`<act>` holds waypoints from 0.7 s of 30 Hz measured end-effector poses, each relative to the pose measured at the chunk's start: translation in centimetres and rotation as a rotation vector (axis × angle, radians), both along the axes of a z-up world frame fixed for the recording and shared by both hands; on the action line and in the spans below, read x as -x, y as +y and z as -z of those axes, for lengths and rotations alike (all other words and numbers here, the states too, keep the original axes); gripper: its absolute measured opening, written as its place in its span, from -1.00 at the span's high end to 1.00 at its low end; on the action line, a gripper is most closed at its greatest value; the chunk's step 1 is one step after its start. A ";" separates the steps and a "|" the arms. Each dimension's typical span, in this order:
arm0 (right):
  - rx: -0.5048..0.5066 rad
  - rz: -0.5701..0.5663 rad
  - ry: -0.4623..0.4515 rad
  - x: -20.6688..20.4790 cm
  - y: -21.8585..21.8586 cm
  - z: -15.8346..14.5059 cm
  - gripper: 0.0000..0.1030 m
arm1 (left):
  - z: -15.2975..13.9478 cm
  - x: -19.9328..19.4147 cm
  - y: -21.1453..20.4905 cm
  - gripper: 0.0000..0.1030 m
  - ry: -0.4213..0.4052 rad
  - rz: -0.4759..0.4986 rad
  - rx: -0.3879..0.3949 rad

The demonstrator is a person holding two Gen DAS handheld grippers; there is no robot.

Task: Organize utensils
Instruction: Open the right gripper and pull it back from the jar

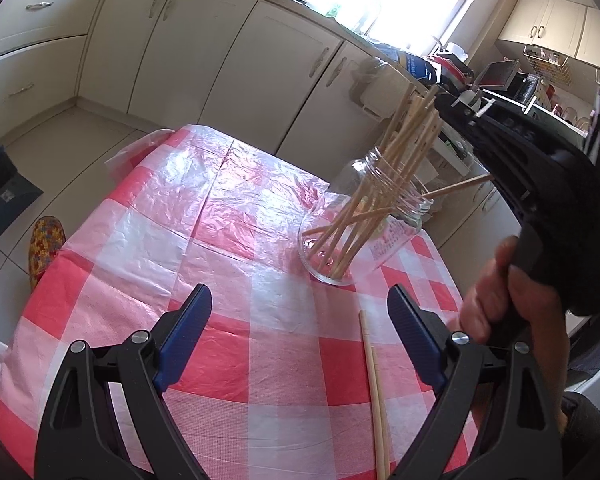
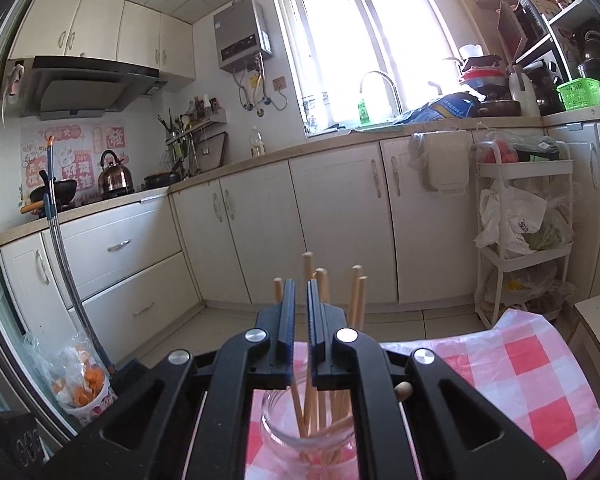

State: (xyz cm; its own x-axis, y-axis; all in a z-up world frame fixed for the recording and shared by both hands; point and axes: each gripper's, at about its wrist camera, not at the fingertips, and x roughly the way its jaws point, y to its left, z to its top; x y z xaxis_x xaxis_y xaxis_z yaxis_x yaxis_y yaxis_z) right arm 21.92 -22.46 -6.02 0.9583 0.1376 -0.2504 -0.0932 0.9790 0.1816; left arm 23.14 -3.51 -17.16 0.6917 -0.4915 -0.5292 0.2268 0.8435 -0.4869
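We saw the left hand-held gripper [image 1: 300, 336] hovering low over the counter [image 1: 228, 264], jaws wide apart and nothing between them. The landmark was the glass jar [image 1: 360, 236]. In the left wrist view this hand-held gripper sat on the near side of the jar, well apart from it. One pair of chopsticks [image 1: 374, 392] lay flat on the checked cloth just inside its right finger, nearer to us than the jar, not touched by either pad.

The right hand-held gripper [image 2: 300, 292] hung directly above the jar's mouth [image 2: 308, 436] in the right wrist view. Its blue pads were almost together with a thin slit left between them, and we saw no stick pinched in that slit. In the left wrist view its black body came in from the right of the jar, with the person's hand [image 1: 496, 296] wrapped on the handle; one stick [image 1: 458, 187] jutted sideways from the jar rim toward its tip, and we could not tell if it touched.

The jar stood on the red and white cloth, full of wooden chopsticks [image 1: 400, 152] fanning up out of its neck. Behind the jar were the cream kitchen cabinets [image 2: 332, 220]; to its right stood a white trolley [image 2: 520, 216].
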 end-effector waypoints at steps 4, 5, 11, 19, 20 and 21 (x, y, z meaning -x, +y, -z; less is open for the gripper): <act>0.001 0.001 0.002 2.2 -0.5 -0.6 0.53 | 0.0 -0.2 0.0 -0.66 0.008 -0.005 -0.012; 0.001 0.003 -0.003 3.1 -0.8 -1.0 0.45 | 0.1 -0.2 0.0 -0.66 0.009 -0.006 -0.016; 0.098 0.052 -0.017 4.2 -1.7 -2.4 0.05 | 0.1 -0.5 -0.2 -0.66 0.019 -0.008 -0.030; -0.072 0.073 0.108 3.9 -3.9 -1.8 0.05 | 0.2 -0.5 -0.2 -0.66 0.024 -0.011 -0.031; -0.082 0.069 0.146 4.5 -4.0 -1.2 0.05 | 0.2 -0.5 -0.2 -0.66 0.025 -0.011 -0.031; -0.087 0.062 0.199 4.9 -4.1 -0.3 0.05 | 0.2 -0.5 -0.2 -0.66 0.025 -0.011 -0.029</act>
